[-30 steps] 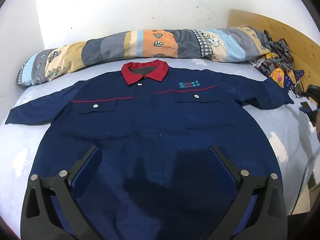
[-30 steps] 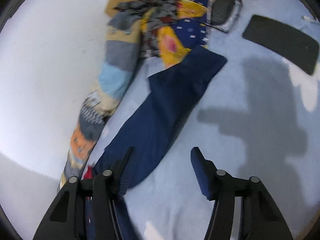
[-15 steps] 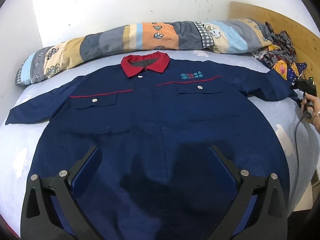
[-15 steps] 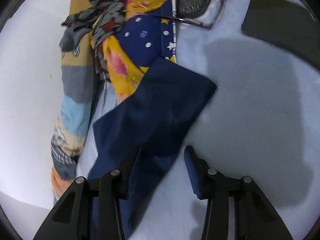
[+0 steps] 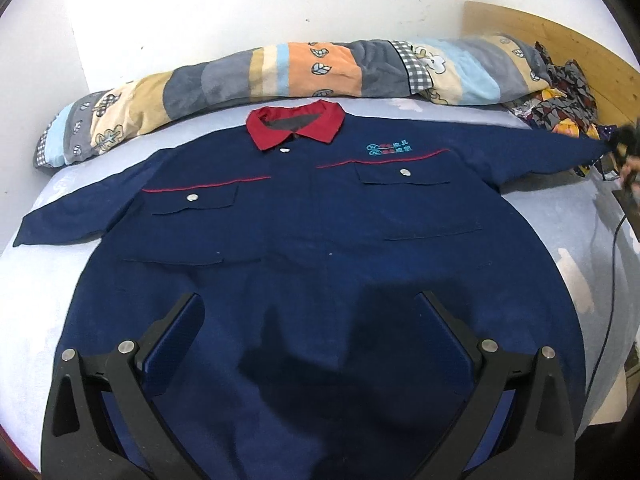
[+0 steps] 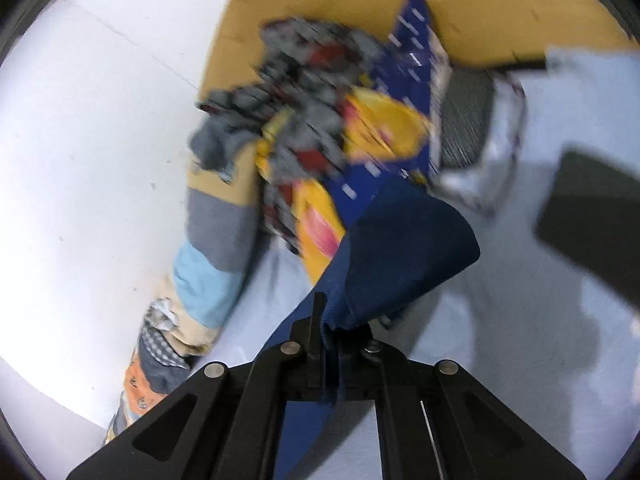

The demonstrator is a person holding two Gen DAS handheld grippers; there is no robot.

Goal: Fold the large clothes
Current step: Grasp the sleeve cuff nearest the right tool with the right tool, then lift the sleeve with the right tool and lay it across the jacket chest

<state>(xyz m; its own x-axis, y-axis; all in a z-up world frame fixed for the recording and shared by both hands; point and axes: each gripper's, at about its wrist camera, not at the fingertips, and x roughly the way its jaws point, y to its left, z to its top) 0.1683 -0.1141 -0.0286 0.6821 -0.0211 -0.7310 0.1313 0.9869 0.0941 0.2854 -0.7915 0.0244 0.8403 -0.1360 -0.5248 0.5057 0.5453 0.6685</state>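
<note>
The big navy shirt (image 5: pixel 320 248) lies flat on the bed (image 5: pixel 560 216), soft and floppy, its sleeve cuff (image 6: pixel 400 248) pinched by the right hand-held gripper (image 6: pixel 326 344), while the left hand-held gripper (image 5: pixel 308 320) hovers, jaws spread.

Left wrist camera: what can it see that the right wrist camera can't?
Only the left wrist view shows the whole shirt spread flat, its red collar, both chest pockets, and the open left gripper above the hem. Only the right wrist view shows the right gripper shut on the sleeve, up close, and a black pad on the sheet. Both show the shirt, the patchwork quilt, the pile of bright clothes and the wooden headboard.
</note>
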